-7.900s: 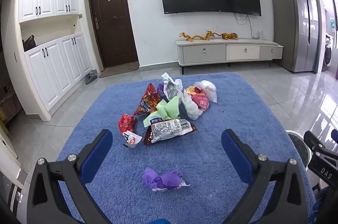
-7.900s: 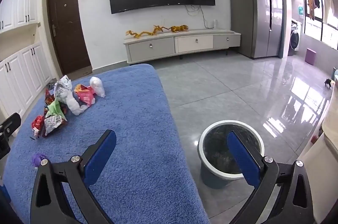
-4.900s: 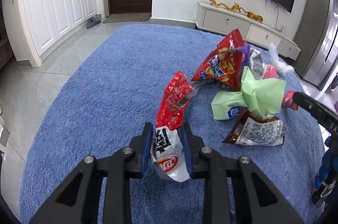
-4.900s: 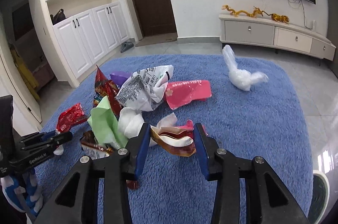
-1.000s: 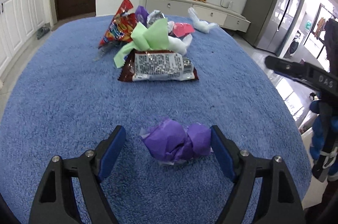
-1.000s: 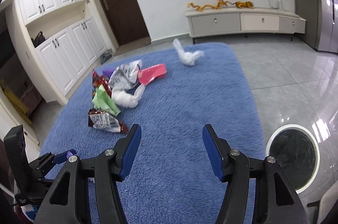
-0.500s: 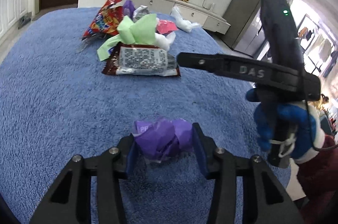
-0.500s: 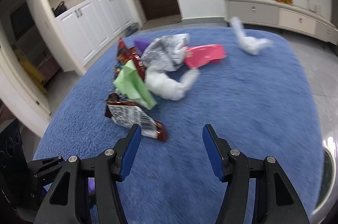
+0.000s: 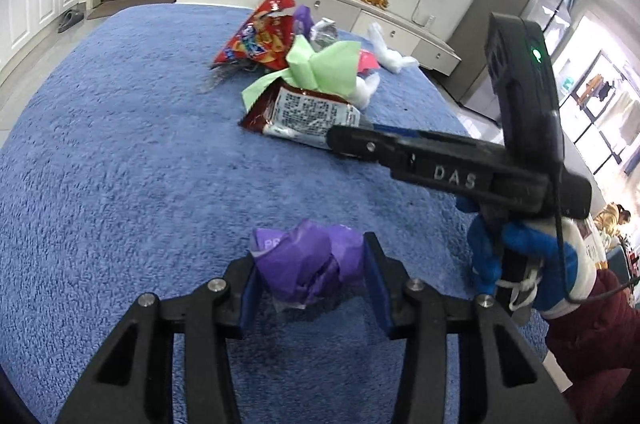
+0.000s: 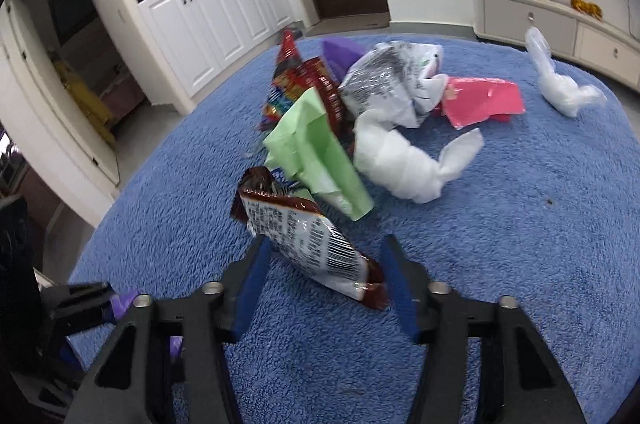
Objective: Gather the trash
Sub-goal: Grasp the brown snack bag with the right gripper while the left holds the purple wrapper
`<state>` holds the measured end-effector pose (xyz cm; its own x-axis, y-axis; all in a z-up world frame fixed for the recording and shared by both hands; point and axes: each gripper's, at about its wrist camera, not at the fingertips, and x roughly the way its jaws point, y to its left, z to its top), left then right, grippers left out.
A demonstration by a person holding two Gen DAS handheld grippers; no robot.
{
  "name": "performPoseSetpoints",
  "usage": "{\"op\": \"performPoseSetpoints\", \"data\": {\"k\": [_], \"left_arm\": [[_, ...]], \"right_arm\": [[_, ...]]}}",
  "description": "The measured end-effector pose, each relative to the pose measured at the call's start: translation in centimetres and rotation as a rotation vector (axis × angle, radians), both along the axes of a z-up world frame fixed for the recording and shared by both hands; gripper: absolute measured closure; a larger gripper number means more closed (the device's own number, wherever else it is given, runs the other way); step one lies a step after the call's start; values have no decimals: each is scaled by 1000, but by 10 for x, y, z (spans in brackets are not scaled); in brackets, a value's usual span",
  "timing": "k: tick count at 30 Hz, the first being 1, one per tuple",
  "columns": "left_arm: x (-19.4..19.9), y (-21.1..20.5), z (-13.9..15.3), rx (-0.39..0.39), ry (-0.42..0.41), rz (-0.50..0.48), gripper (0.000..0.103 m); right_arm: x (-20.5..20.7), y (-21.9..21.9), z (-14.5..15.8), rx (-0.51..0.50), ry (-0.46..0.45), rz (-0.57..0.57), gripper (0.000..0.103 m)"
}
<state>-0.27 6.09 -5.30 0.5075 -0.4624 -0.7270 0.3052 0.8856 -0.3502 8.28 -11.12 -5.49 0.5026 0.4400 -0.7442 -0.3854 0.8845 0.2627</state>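
My left gripper (image 9: 310, 276) is shut on a crumpled purple wrapper (image 9: 308, 266) just above the blue carpet (image 9: 120, 184). My right gripper (image 10: 326, 276) is partly closed around the end of a brown and silver snack packet (image 10: 308, 244) lying on the carpet (image 10: 520, 244); the pads look close to it but contact is unclear. It also shows in the left wrist view (image 9: 308, 114) with the right gripper's finger (image 9: 400, 148) at it. Behind lie a green wrapper (image 10: 316, 152), a red chip bag (image 10: 296, 80), white bags (image 10: 404, 164), a silver bag (image 10: 392, 84) and a pink wrapper (image 10: 480, 100).
A knotted white bag (image 10: 560, 88) lies apart at the carpet's far right. A low TV cabinet (image 10: 540, 16) stands along the far wall, white cupboards (image 10: 208, 16) to the left. Tiled floor surrounds the carpet.
My left gripper closed on the purple wrapper. My right gripper moved left and down from open carpet to the brown snack packet, its jaws narrowing around it.
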Motion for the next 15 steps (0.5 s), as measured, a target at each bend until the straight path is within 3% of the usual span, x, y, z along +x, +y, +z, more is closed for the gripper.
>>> {"op": "performPoseSetpoints", "data": {"k": [6, 15], "left_arm": [[-6, 9, 1, 6, 4, 27, 60], [-25, 23, 7, 19, -12, 70, 60]], "right_arm": [[-7, 1, 1, 3, -19, 14, 75], [-37, 22, 16, 7, -116, 91, 82]]}}
